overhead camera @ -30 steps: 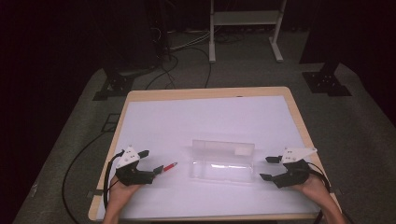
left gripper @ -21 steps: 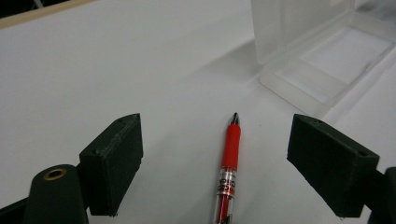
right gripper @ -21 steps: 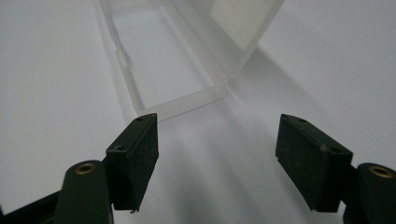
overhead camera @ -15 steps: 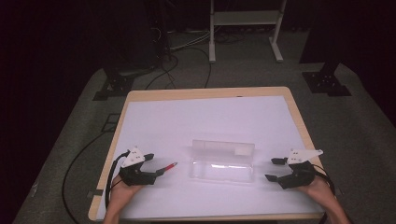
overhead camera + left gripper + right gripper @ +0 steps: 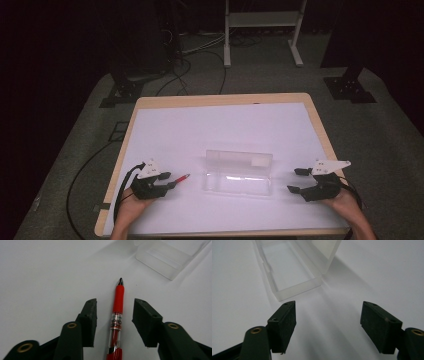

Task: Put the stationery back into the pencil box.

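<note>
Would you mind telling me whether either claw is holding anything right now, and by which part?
Nothing is held. The left claw is open, its jaws either side of the red pen without touching it. The right claw is open over bare table.

Both grippers are matte black. The left gripper [image 5: 171,181] carries a pale grey three-cornered plate [image 5: 149,170] on top, dotted with small dark marks, and a black cable [image 5: 121,192] loops from it toward 7 o'clock. The right gripper [image 5: 296,180] bears a like plate [image 5: 330,167], with a black cable at its 4 o'clock side. In the gripper views each jaw ends in a blocky pad with small screw holes along its edge, and brass-coloured ringed rivets [image 5: 72,325] sit at the arm joints. The forearms are bare, without sleeves.
</note>
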`<state>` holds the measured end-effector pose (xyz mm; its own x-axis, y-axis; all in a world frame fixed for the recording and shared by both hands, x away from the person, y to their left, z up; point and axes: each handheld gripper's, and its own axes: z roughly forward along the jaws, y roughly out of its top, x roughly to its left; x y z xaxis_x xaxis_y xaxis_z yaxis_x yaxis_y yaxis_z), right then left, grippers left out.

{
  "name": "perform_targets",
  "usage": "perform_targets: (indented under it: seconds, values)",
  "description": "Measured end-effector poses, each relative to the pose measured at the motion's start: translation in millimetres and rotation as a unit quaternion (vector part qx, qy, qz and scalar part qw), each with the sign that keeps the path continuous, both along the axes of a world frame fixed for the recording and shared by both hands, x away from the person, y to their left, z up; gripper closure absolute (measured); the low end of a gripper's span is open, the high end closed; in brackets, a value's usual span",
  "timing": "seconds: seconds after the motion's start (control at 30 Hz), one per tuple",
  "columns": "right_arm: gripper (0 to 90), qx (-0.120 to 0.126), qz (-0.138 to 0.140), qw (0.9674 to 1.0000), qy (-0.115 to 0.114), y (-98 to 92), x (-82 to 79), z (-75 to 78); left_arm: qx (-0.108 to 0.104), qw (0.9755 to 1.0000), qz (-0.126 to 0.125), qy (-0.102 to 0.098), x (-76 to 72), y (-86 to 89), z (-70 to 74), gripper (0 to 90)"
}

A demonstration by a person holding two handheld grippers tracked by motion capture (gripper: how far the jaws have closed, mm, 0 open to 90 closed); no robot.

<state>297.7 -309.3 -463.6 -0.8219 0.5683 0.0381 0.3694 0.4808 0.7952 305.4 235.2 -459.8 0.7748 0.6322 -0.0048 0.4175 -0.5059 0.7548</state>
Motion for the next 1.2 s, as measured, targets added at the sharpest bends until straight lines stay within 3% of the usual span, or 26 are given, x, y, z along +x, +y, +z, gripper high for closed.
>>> perform_targets:
  seconds: [0.6,0.8,1.2]
  values:
    - [27.2,0.0,-0.003,1.0,-0.004,-1.9,-1.9,-1.6,0.025,0.9992,-0.013,0.028,2.7,-3.1,-5.1,72.0]
    - [27.1,-0.001,-0.003,1.0,-0.005,-1.2,-1.8,-2.0,0.033,0.999,-0.012,0.027,2.7,-4.0,-5.8,77.0]
    - [26.8,0.003,-0.001,1.0,-0.004,-1.0,-2.4,-3.6,0.038,0.9989,-0.016,0.024,1.9,-5.3,-5.3,78.9]
